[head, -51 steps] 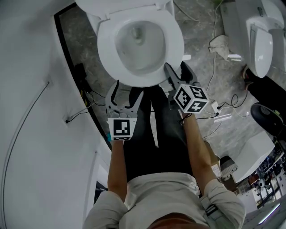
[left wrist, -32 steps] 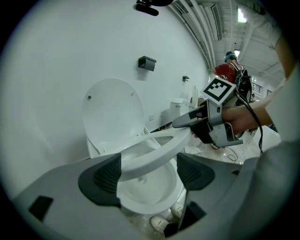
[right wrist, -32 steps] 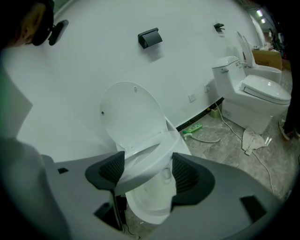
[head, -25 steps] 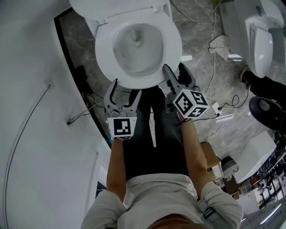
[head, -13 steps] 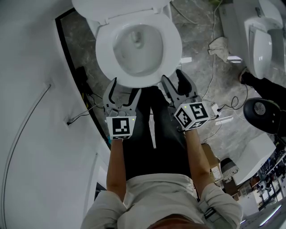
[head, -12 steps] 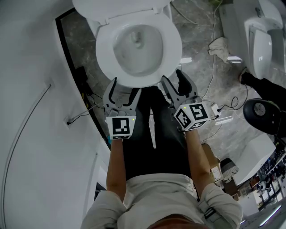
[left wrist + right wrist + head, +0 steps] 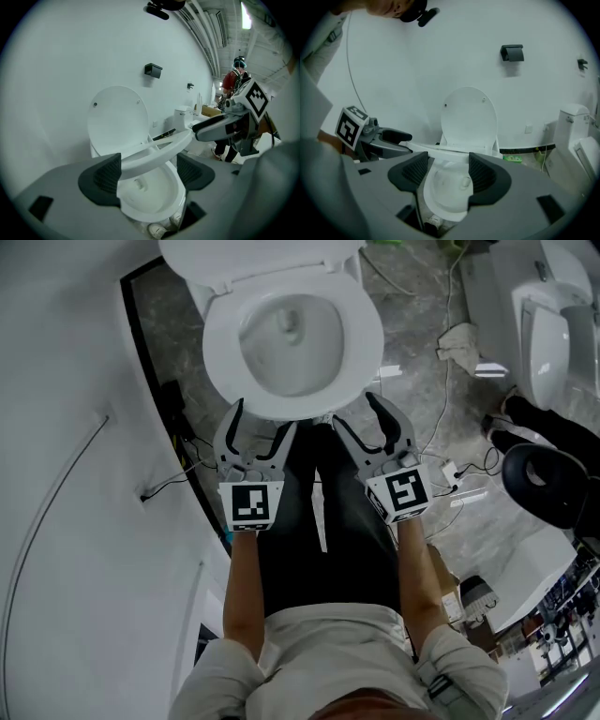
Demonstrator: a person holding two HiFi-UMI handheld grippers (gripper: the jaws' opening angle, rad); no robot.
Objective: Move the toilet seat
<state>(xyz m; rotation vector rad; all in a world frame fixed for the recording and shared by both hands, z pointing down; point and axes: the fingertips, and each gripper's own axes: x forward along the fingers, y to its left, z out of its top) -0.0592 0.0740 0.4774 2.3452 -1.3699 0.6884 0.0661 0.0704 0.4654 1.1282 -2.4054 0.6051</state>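
The white toilet seat [image 7: 366,334] lies over the bowl in the head view. In the left gripper view the seat [image 7: 154,152] stands tilted up off the bowl [image 7: 150,197], in front of the upright lid [image 7: 117,112]. I cannot tell what bears it up. My left gripper [image 7: 262,418] is open at the seat's front left, with the rim between its wide jaws and no pad pressing. My right gripper [image 7: 358,413] lies flat at the front right, also open. Its jaws have just been opening a little, and the seat [image 7: 440,151] crosses the gap near their tips.
A white wall [image 7: 66,474] runs close along the left. A second toilet [image 7: 544,324], a cloth [image 7: 461,334], cables [image 7: 450,470] and a black round object [image 7: 548,488] lie on the grey floor at the right. Another person [image 7: 232,82] stands far off.
My right gripper has rolled from on edge to flat, so its marker cube now faces up, and it has drawn back a little. The left gripper has stayed put.
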